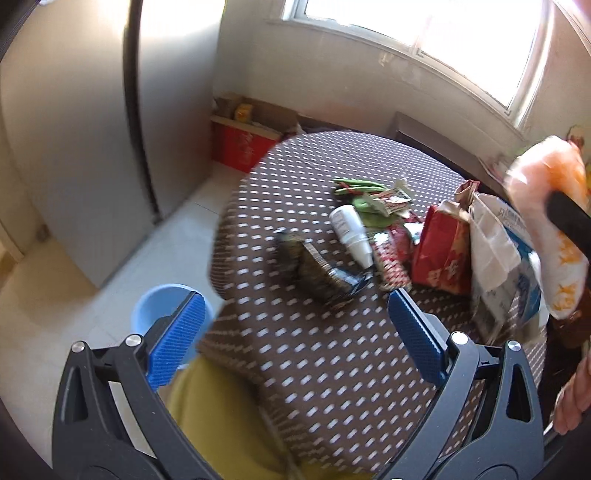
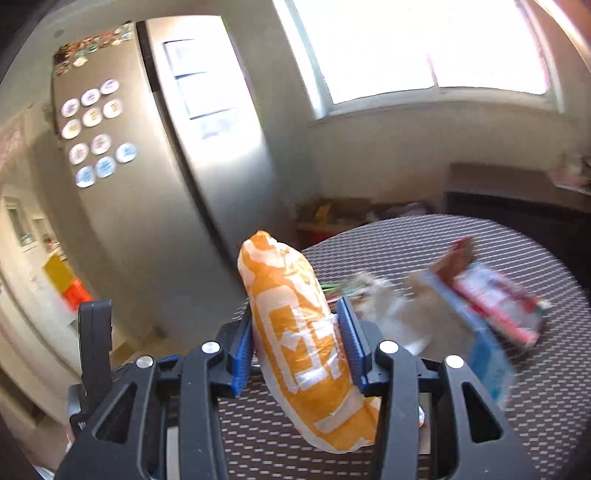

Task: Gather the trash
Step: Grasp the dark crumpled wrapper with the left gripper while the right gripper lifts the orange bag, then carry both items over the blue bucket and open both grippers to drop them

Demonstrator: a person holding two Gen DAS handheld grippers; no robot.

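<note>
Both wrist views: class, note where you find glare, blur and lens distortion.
Left wrist view: window blown out white, trash on the table slightly smeared, fridge bowed. Right wrist view: orange bag in the right gripper fairly sharp, packets behind streaked, window glare again.

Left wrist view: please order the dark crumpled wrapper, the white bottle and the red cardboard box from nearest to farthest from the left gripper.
From the left gripper:
1. Dark crumpled wrapper, just ahead on the table.
2. White bottle, lying behind it.
3. Red cardboard box, on the floor beyond the table.
</note>
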